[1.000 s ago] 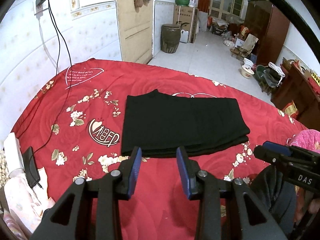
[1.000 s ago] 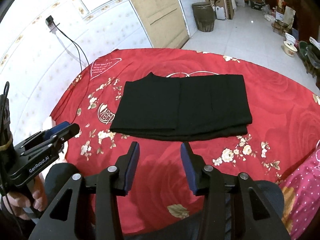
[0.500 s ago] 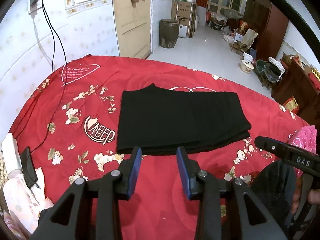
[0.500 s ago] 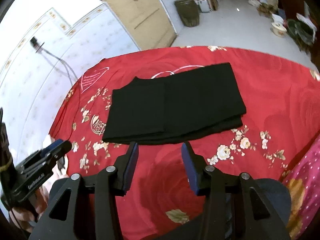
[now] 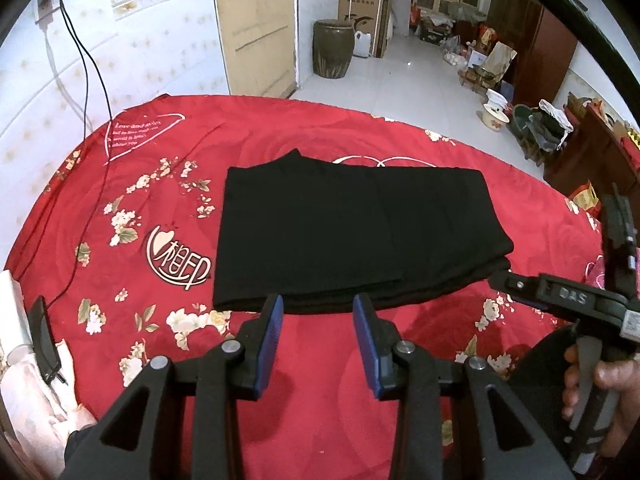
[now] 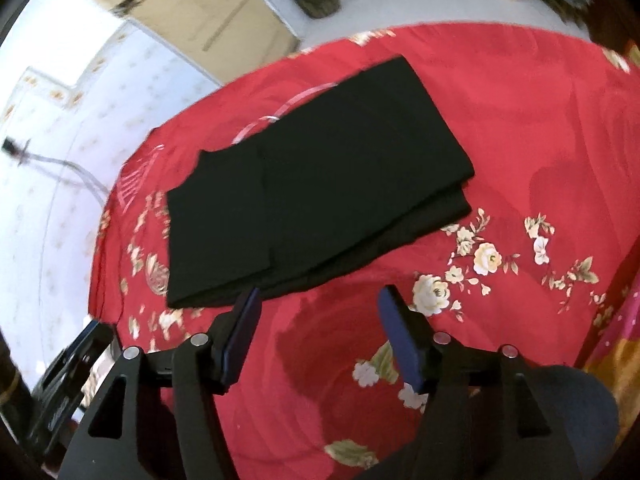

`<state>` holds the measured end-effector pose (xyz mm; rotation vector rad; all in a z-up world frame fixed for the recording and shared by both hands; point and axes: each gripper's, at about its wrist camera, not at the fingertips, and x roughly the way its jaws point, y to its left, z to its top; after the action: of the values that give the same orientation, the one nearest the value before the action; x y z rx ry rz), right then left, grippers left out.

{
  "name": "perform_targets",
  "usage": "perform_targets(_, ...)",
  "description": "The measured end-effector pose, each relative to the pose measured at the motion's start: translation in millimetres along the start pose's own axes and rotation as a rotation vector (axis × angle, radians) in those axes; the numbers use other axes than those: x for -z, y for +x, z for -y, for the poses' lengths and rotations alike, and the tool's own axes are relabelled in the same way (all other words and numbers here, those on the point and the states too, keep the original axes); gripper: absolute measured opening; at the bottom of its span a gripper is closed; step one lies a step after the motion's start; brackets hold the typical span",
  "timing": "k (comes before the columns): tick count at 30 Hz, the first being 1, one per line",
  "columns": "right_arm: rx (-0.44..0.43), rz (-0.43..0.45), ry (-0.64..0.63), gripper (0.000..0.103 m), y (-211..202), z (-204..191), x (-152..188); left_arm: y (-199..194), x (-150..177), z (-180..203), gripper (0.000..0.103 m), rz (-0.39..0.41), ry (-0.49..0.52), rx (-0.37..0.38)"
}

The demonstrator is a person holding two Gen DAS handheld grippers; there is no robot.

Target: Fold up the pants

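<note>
Red bedspread (image 5: 360, 128) lettered "Love", folded black pants (image 5: 344, 240), "DAS" right tongs (image 5: 496, 280)

A: what's in the room then?
B: red floral bedspread (image 5: 160, 184), black cable (image 5: 86, 68) running down the tiled wall onto it, and a phone (image 5: 42, 340) at the bed's left edge.
A: further back?
B: big brown jar (image 5: 332, 49) by a cardboard box (image 5: 362, 4), dark wooden wardrobe (image 5: 536, 48) on the right.

Pants (image 5: 344, 240): matt black cloth; bedspread (image 5: 160, 152): red printed cloth, smooth; left claw (image 5: 318, 312): matt black plastic, blue ribbed pads (image 5: 272, 332)
</note>
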<state>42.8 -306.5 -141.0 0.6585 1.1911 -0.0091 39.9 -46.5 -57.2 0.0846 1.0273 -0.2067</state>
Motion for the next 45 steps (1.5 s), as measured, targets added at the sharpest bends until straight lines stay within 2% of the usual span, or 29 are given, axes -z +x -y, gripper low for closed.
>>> perform_targets(3,0.010,-0.032,0.111,0.062,16,13,-10,9,-3,-2,0.039,-0.012,-0.006,0.001)
perform_targets(11,0.093,-0.068,0.301,0.062,49,41,-20,29,-8,-13,0.039,-0.038,-0.037,-0.001)
perform_targets(14,0.072,0.002,0.320,0.067,43,44,-22,36,-8,-18,0.039,-0.051,-0.052,-0.004)
perform_targets(16,0.041,0.065,0.322,0.067,37,48,-25,42,-7,-20,0.039,-0.063,-0.060,-0.003)
perform_targets(19,-0.014,0.104,0.406,0.068,32,64,-25,48,-5,-24,0.039,-0.076,-0.068,-0.002)
perform_targets(23,-0.035,0.202,0.416,0.068,14,64,-19,54,-1,-27,0.039,-0.094,-0.076,-0.001)
perform_targets(30,-0.001,0.202,0.442,0.067,25,67,-30,60,3,-32,0.039,-0.112,-0.092,-0.005)
perform_targets(32,0.042,0.189,0.449,0.061,24,63,-32,60,3,-33,0.039,-0.113,-0.096,-0.003)
perform_targets(34,0.079,0.178,0.462,0.035,22,65,-31,59,4,-34,0.039,-0.111,-0.098,-0.001)
perform_targets(40,0.128,0.144,0.433,0.028,25,60,-38,63,8,-42,0.039,-0.118,-0.119,-0.003)
perform_targets(42,0.131,0.169,0.389,0.024,12,47,-41,63,10,-45,0.039,-0.116,-0.128,-0.004)
perform_targets(45,0.138,0.182,0.304,0.023,7,31,-44,65,11,-49,0.039,-0.111,-0.138,-0.002)
